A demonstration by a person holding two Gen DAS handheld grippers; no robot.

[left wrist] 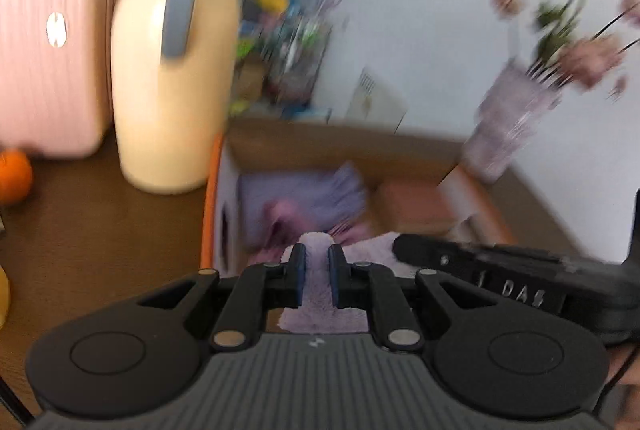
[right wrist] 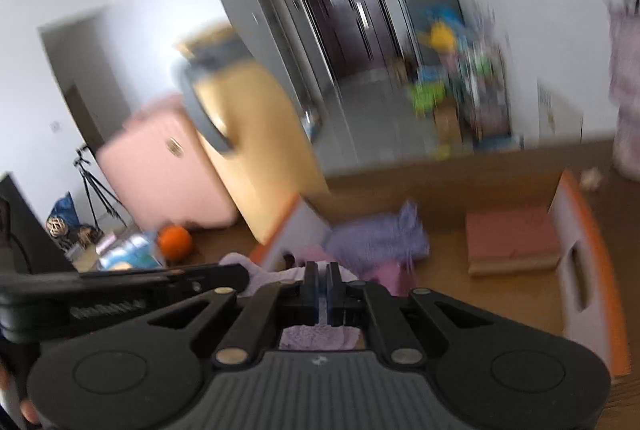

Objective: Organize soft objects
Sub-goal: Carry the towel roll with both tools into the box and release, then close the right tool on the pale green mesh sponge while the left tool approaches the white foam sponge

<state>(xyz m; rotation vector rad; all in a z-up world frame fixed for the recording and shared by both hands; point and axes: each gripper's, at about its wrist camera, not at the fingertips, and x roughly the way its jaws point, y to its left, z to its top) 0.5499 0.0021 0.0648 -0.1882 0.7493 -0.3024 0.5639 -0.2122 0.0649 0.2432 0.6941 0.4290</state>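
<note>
Both grippers share one lilac fleecy cloth (left wrist: 320, 294). Left gripper (left wrist: 317, 280) pinches a ridge of it, pile bulging between the pads; right gripper (right wrist: 322, 290) has its fingers pressed nearly together on another part of it. The cloth spans sideways between the two, held just short of the near wall of the open cardboard box (right wrist: 576, 230). The box lies straight ahead of both, already holding a purple cloth (right wrist: 380, 238) and a pink folded piece (right wrist: 512, 234). Neither arm looks clearly nearer. Frames blurred.
</note>
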